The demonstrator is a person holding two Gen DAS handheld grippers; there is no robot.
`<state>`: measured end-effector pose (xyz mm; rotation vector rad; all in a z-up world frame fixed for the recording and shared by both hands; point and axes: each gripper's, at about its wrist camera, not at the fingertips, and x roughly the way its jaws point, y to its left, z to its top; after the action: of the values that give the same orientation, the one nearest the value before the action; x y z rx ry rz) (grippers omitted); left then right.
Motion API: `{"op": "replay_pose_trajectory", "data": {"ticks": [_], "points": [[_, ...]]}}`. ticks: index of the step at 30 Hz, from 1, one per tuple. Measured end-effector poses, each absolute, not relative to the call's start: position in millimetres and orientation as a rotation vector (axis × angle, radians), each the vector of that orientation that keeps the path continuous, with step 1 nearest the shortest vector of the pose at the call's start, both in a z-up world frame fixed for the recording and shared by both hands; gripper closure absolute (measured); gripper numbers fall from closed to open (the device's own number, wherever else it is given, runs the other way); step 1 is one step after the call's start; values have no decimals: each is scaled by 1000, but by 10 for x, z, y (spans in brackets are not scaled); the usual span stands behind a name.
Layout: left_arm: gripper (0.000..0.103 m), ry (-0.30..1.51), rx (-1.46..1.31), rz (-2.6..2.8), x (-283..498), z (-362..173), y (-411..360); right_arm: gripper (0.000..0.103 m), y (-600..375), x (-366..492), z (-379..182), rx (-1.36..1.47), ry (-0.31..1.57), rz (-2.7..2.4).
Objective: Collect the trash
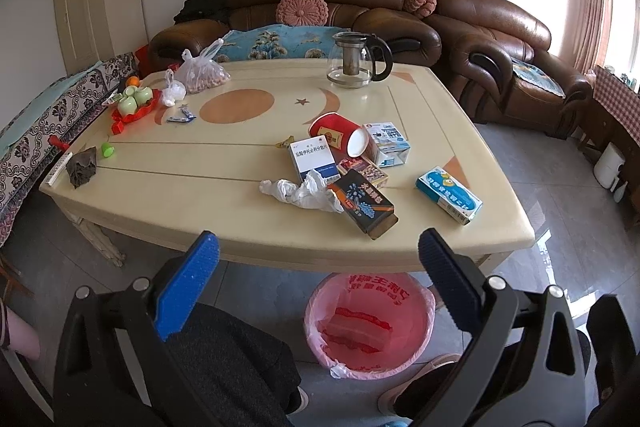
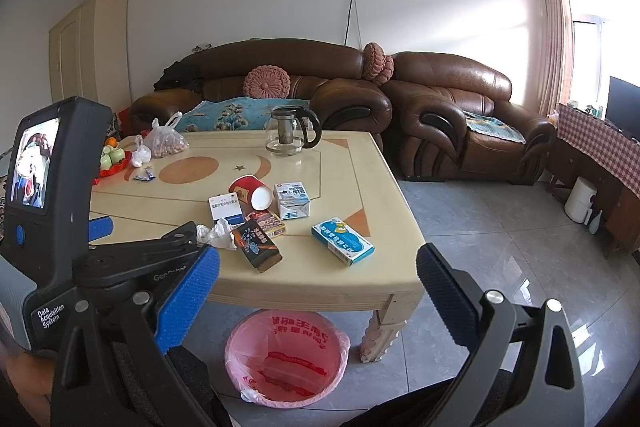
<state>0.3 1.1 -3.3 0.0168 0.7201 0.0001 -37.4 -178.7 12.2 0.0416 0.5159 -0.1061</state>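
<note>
Currently held back from the table [image 1: 168, 195], short of its near edge: left gripper [image 1: 318, 259], jaws wide apart, nothing between them. Right gripper [image 2: 318, 279] likewise spread and empty, with the left gripper's body visible at its left. Trash grouped near the table's front edge: crumpled tissue [image 1: 302, 191] touching black box [image 1: 366, 205]; tipped red paper cup [image 1: 340, 137] behind, lying between white medicine box [image 1: 314, 159] and small white-blue carton [image 1: 388, 143]; blue box [image 1: 449, 195] apart toward the right edge. Pink-lined trash bin [image 1: 370, 323] on the floor beneath the near edge, open and upright. Glass teapot [image 1: 358, 61] at the far side.
</note>
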Motion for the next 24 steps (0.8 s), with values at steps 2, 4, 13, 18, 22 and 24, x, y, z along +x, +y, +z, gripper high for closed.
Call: {"op": "replay_pose_trajectory", "data": {"ticks": [2, 4, 13, 18, 22, 24], "points": [[5, 721, 16, -2, 8, -31, 19, 6, -1765, -386, 150, 40, 516, -102], [5, 722, 17, 0, 11, -29, 20, 6, -1758, -386, 148, 40, 516, -103], [5, 728, 15, -4, -4, -36, 32, 6, -1735, -386, 137, 41, 520, -100], [5, 730, 15, -3, -6, -35, 34, 6, -1726, -384, 133, 42, 518, -99], [5, 730, 11, -3, -11, -36, 36, 6, -1734, -382, 134, 43, 520, -99], [5, 731, 13, -2, -7, -36, 30, 6, -1723, -385, 123, 42, 520, -99]]}}
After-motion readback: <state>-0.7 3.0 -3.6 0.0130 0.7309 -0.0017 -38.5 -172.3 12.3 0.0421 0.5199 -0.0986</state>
